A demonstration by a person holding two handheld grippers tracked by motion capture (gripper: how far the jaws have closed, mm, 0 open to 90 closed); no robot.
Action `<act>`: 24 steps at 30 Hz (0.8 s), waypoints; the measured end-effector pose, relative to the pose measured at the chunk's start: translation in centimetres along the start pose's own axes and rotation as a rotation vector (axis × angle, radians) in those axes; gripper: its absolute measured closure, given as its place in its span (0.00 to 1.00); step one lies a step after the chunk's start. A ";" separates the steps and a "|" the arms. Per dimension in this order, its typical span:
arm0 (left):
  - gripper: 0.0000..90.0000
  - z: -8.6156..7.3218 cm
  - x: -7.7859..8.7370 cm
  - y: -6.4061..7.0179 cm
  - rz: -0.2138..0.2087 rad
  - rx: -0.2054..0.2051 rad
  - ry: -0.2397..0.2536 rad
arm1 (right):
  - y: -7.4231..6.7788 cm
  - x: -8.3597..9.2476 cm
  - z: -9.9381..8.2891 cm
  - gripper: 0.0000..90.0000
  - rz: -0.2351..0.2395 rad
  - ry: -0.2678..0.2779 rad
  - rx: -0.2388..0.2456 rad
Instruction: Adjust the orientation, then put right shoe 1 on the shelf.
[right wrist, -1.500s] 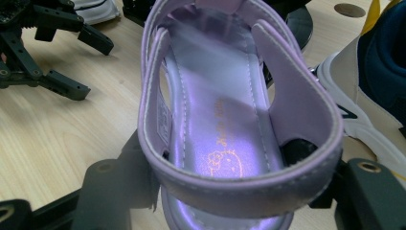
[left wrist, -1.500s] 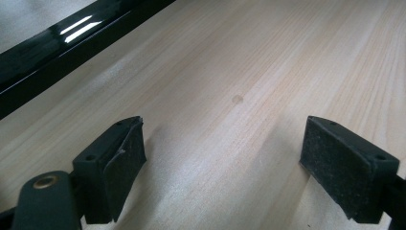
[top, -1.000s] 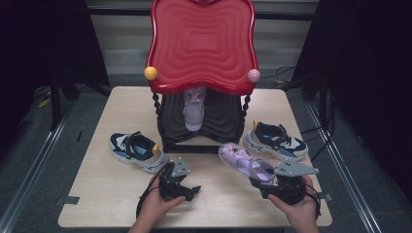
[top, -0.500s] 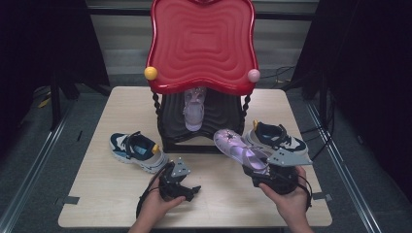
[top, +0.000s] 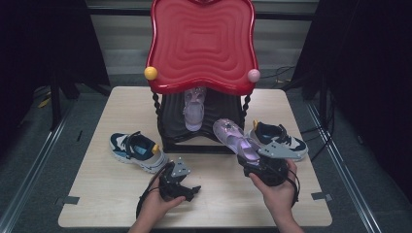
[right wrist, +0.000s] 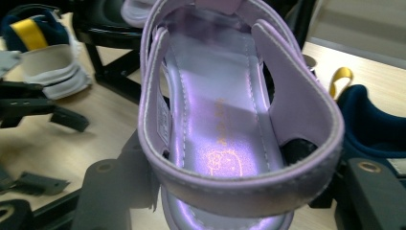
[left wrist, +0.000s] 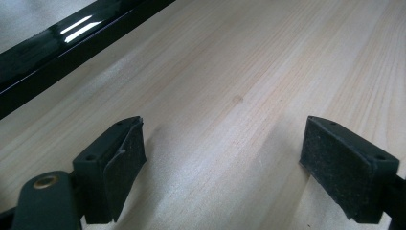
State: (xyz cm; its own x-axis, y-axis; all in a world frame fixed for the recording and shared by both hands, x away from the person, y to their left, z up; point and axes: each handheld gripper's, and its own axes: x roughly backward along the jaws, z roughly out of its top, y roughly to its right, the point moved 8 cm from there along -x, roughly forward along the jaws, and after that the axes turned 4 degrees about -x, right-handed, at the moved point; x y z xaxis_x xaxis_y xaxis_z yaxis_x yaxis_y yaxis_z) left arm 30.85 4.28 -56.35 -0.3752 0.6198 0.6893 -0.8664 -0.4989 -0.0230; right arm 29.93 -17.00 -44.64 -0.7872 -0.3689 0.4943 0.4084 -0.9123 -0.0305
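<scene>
High view: holding the purple sandal [top: 232,137] by its heel end in the right gripper [top: 253,164], clear of the table [top: 97,194], toe pointing up and away toward the black rack [top: 170,119] under the red scalloped top [top: 201,43]. Hanging just in front of the rack's right side, near the matching sandal [top: 193,109] lying on the rack, and just beside the right-hand sneaker [top: 282,140]; apart from the left-hand sneaker [top: 136,150] by the rack's other side.

Right gripper view: clamping at a middling width across the heel cup, one jaw at each side of the back strap, insole facing the camera.

Left gripper view: standing wide over bare wood, gripping nothing. Resting low on the table near the front edge as the left gripper [top: 180,183].

Judging the handling: looking light, probably small enough for one gripper alone. Appearing soft and bendy in the straps, stiffer in the sole, so likely sagging or swivelling at the toe when carried from the heel. Seeming glossy on the insole, hence perhaps slippery under the pads. Not looking fragile, though risking a crushed strap under hard squeezing.

Favouring a hold across the sole's edges at the heel or mid-foot rather than on a loose strap; pinching low, near the sole, for less twisting.
</scene>
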 end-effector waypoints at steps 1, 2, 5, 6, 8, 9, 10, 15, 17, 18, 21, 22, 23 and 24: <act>0.16 0.0 0.0 0.0 0.000 0.000 0.000 | 0.0 -0.1 0.0 0.41 -0.005 0.001 -0.006; 0.16 0.0 0.0 0.0 0.000 0.000 0.000 | 0.1 -0.2 0.1 0.41 -0.008 0.004 -0.008; 0.16 0.0 0.0 0.0 0.000 0.000 0.000 | 0.1 -0.4 0.2 0.41 -0.028 0.015 0.006; 0.16 0.0 0.0 0.0 0.000 0.000 0.000 | 0.1 -0.4 0.2 0.41 -0.028 0.019 0.003; 0.16 0.0 0.0 0.0 0.001 0.000 -0.001 | 0.0 -0.6 0.3 0.41 -0.031 0.018 -0.002; 0.16 0.0 0.0 0.0 0.000 0.000 0.000 | 0.0 -0.7 0.3 0.41 -0.034 0.018 0.001; 0.16 0.0 0.0 0.0 0.000 0.000 0.000 | 0.0 -0.7 0.3 0.41 -0.033 0.021 -0.005; 0.16 0.0 0.0 0.0 0.000 -0.001 0.000 | -0.3 -1.0 0.7 0.41 -0.051 0.034 -0.025; 0.16 0.0 0.0 0.0 0.000 -0.001 -0.001 | -0.6 -1.2 0.9 0.41 -0.054 0.037 -0.033; 0.16 0.0 0.0 0.0 0.000 -0.001 0.000 | -0.7 -1.3 0.9 0.41 -0.057 0.038 -0.035; 0.16 0.0 0.0 0.0 0.000 0.000 0.000 | -0.9 -1.6 1.1 0.41 -0.068 0.039 -0.040; 0.16 0.0 0.0 0.0 0.000 -0.001 -0.001 | -1.0 -1.7 1.2 0.41 -0.069 0.041 -0.047; 0.16 0.0 0.0 0.0 0.000 -0.001 -0.001 | -1.1 -1.8 1.2 0.41 -0.077 0.042 -0.058; 0.16 0.0 0.0 0.0 0.000 -0.001 -0.001 | -1.1 -1.9 1.3 0.41 -0.090 0.047 -0.056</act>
State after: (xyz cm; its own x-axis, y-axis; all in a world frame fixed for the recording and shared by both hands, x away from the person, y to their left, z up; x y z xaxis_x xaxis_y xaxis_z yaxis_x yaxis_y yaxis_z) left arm 30.85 4.28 -56.35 -0.3748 0.6195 0.6897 -0.8667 -0.4984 -0.0233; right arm 31.56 -15.03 -44.37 -0.8411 -0.2915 0.4556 0.3093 -0.9502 -0.0370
